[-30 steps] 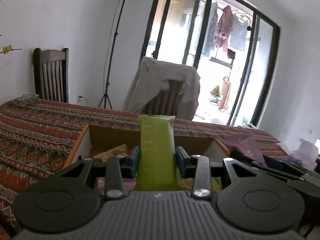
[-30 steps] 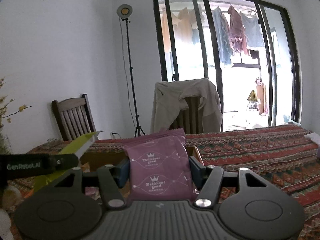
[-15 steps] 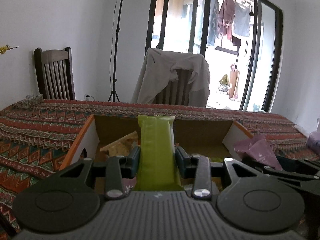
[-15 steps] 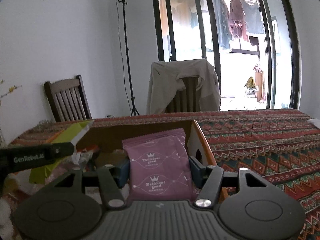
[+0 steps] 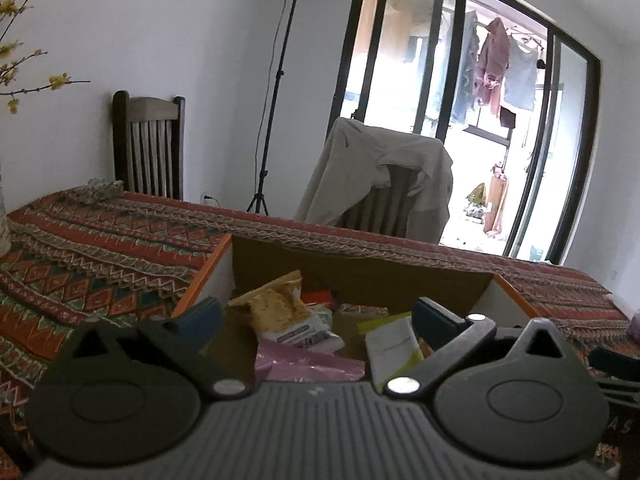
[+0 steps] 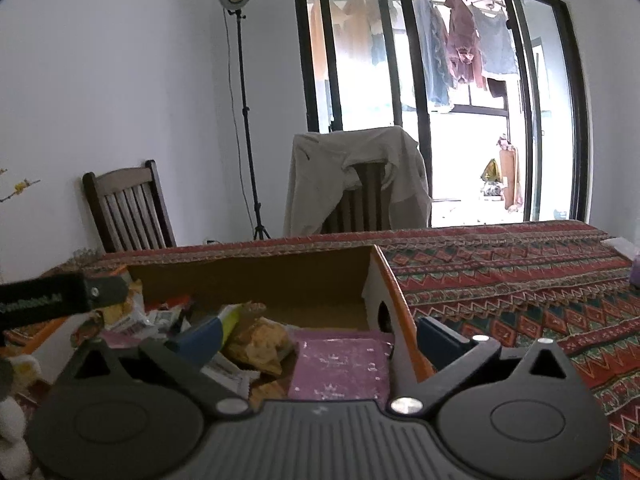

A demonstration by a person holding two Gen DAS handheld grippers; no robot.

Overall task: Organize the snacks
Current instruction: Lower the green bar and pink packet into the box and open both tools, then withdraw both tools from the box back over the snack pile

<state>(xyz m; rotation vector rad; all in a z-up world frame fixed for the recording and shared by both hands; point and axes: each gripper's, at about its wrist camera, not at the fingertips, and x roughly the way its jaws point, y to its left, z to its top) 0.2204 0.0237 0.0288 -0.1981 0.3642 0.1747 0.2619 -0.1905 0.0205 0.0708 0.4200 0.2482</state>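
- Left tool [image 5: 316,320]: jaws spread wide, nothing between the pads; they have just been opening. It sits above the near edge of the box [image 5: 360,276].
- Green packet [image 5: 394,344] lies inside the box, below the left tool, just left of its right finger, tilted, pale side up.
- Right tool [image 6: 316,338]: jaws also wide apart and just opened, gripping nothing. Its left finger is over the box contents, its right finger outside the box's right wall [image 6: 394,308].
- Purple packet [image 6: 340,364] lies flat in the box at the near right corner, against the right wall, between the right tool's fingers but clear of both pads.
- Other snacks in the box: a yellow chip bag [image 5: 276,304] left of centre, another purple packet [image 5: 308,364] near the left tool's body, a crumpled brown bag [image 6: 258,340] just left of the purple packet.
- Box stands on the worktop, which is covered by a patterned red cloth [image 6: 520,280].
- Far side: two chairs, one draped with a beige jacket [image 6: 352,176], and a lamp stand [image 6: 244,120].
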